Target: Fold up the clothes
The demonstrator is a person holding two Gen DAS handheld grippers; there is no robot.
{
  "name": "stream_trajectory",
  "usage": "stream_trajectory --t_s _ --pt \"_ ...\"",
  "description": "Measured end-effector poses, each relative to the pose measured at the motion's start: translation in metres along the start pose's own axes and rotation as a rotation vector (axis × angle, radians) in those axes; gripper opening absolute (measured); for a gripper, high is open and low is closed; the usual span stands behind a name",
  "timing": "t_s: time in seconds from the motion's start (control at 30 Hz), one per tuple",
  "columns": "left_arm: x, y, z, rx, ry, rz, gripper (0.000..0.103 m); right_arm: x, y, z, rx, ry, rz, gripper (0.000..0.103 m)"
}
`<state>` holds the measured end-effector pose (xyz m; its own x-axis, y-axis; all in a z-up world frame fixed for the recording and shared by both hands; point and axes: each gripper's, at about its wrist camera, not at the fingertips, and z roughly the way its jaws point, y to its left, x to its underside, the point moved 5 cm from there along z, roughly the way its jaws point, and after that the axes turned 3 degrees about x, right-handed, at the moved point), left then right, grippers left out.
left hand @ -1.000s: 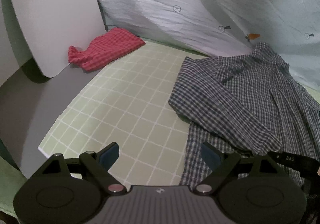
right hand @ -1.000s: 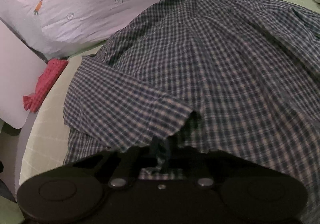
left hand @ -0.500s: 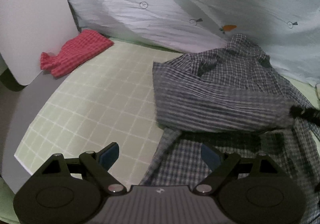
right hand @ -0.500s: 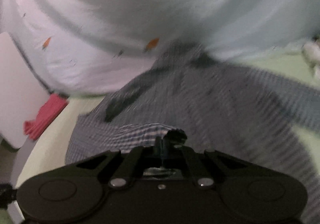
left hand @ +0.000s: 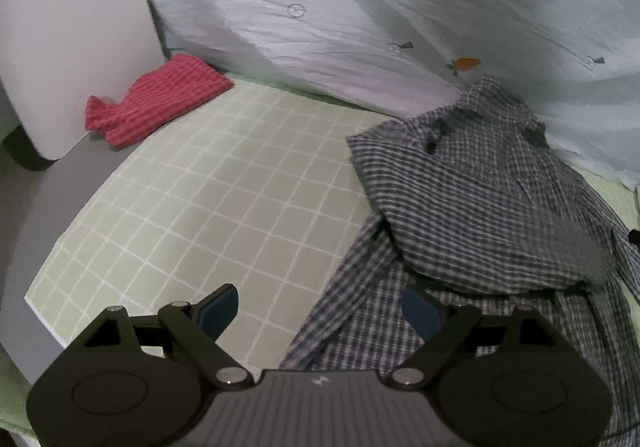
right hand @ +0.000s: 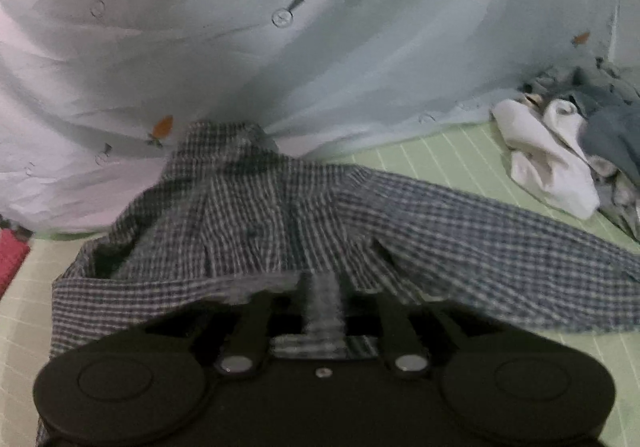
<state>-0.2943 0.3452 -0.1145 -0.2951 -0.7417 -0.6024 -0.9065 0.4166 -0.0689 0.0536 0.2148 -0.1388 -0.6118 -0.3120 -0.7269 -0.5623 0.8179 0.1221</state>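
Note:
A dark blue and white checked shirt point(left hand: 480, 207) lies on the green grid mat point(left hand: 224, 199), collar toward the back, its left part folded over the body. My left gripper point(left hand: 320, 307) is open and empty, low over the mat at the shirt's lower left edge. My right gripper point(right hand: 322, 303) is shut on a fold of the shirt point(right hand: 280, 223), holding that edge lifted toward the shirt's middle; cloth drapes over the fingers. One sleeve point(right hand: 500, 247) stretches to the right.
A folded red checked cloth point(left hand: 156, 99) lies at the back left by a white board point(left hand: 68, 27). A pale carrot-print sheet point(left hand: 400, 7) hangs behind. A pile of white and blue-grey clothes point(right hand: 560, 151) sits at the far right.
My right gripper has carried the shirt's left edge up and across over the body, then lowered somewhat. My left gripper shifted slightly and stayed open.

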Motion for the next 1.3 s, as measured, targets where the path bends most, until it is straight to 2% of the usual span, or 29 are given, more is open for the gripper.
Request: stream_trajectory --t_s 0.03,0.1,0.17,0.2,0.23,0.37,0.57,0.67,0.73,0.9,1.03,1.1,1.27,1.3 --pt "0.0 0.003 -0.001 -0.003 -0.001 -0.007 0.089 0.003 0.002 -0.002 0.011 -0.004 0.003 0.059" --pt "0.001 0.012 -0.002 -0.008 -0.002 -0.017 0.089 0.012 0.011 -0.007 0.018 -0.004 0.003 0.063" --pt "0.003 0.021 -0.003 -0.017 0.002 -0.028 0.09 0.021 0.022 -0.011 0.01 0.007 0.002 0.081" --pt "0.005 0.026 -0.004 -0.023 0.007 -0.032 0.09 0.028 0.03 -0.015 0.003 0.006 -0.005 0.094" --pt "0.007 0.031 -0.004 -0.032 0.012 -0.035 0.09 0.035 0.04 -0.018 -0.005 0.003 -0.017 0.1" --pt "0.018 0.054 -0.007 -0.053 0.035 -0.045 0.091 0.067 0.084 -0.031 -0.039 0.04 -0.085 0.102" --pt "0.042 0.092 -0.012 -0.06 0.064 -0.056 0.091 0.12 0.154 -0.049 -0.172 0.111 -0.124 0.102" --pt "0.052 0.11 -0.017 -0.06 0.07 -0.056 0.091 0.147 0.188 -0.057 -0.254 0.164 -0.143 0.096" --pt "0.057 0.118 -0.02 -0.059 0.071 -0.056 0.091 0.164 0.21 -0.062 -0.313 0.198 -0.165 0.082" --pt "0.065 0.126 -0.023 -0.045 0.084 -0.046 0.091 0.188 0.252 -0.072 -0.441 0.252 -0.198 0.061" --pt "0.07 0.128 -0.024 -0.031 0.095 -0.028 0.091 0.199 0.275 -0.07 -0.483 0.287 -0.197 0.042" --pt "0.073 0.13 -0.024 -0.024 0.1 -0.018 0.091 0.206 0.283 -0.068 -0.487 0.303 -0.21 0.036" --pt "0.077 0.132 -0.024 -0.011 0.109 -0.002 0.091 0.217 0.292 -0.061 -0.463 0.318 -0.243 0.028" --pt "0.077 0.132 -0.023 -0.01 0.11 -0.004 0.091 0.216 0.293 -0.061 -0.466 0.319 -0.244 0.018"
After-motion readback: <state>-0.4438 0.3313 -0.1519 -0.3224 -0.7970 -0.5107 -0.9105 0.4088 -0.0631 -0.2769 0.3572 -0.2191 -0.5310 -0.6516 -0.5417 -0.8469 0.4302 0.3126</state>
